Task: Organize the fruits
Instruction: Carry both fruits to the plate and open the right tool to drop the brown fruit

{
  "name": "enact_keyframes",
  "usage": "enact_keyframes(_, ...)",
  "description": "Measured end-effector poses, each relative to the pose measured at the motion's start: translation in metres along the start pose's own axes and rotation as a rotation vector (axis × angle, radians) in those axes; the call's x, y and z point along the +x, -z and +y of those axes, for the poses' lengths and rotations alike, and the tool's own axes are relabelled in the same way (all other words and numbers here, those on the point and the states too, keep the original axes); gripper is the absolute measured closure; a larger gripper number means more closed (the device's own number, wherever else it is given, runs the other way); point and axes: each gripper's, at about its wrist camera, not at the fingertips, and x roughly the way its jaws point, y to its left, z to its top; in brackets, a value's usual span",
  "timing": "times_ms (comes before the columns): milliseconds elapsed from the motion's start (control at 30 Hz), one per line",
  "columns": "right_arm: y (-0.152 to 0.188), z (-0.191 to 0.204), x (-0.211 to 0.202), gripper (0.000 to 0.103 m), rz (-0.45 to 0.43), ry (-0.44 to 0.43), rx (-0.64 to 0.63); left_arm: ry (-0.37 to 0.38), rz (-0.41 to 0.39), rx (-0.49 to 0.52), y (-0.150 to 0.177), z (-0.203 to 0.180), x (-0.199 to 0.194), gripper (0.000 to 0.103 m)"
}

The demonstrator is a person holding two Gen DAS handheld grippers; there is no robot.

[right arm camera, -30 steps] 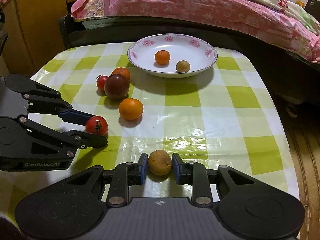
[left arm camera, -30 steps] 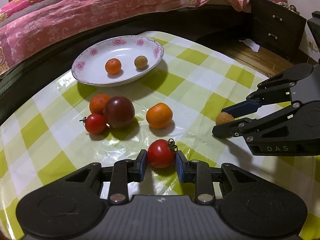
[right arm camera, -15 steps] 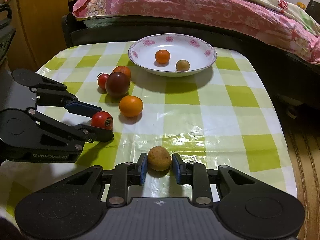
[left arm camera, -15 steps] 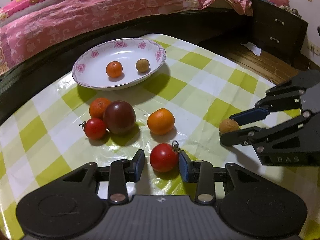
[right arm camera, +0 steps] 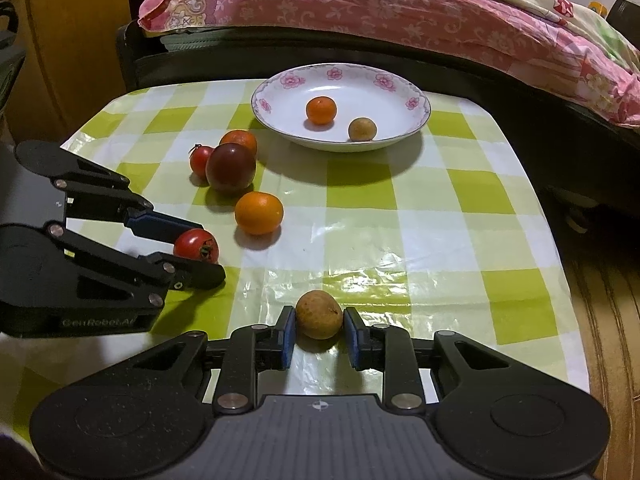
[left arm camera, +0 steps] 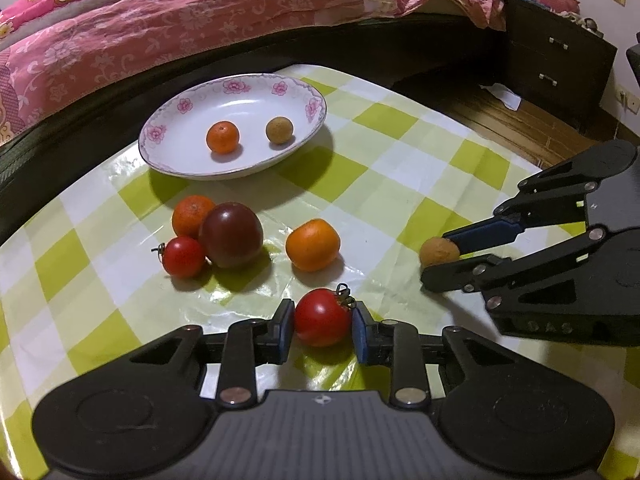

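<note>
Both tongs clamped on fruit on the checked table (left arm camera: 400, 184)

Left tongs (left arm camera: 322, 330) grip a red tomato (left arm camera: 322, 318), lower centre; right tongs (right arm camera: 319, 330) grip a brown fruit (right arm camera: 319, 314). An orange (left arm camera: 313, 245) and dark tomato (left arm camera: 231, 235) lie before the plate (left arm camera: 172, 148), upper left.

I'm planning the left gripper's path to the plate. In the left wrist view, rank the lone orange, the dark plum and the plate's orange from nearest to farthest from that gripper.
From the left gripper:
1. Lone orange, just beyond the jaws, slightly left.
2. Dark plum, farther left, in the cluster.
3. Plate's orange, far side, inside the plate.
</note>
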Motion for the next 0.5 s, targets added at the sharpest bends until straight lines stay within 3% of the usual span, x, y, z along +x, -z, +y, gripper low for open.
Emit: enact_keyframes(500,-0.030,0.006,-0.008,0.081,-0.078,-0.009,0.020,-0.027,-0.059,-0.057,-0.018,0.013,-0.011,0.066)
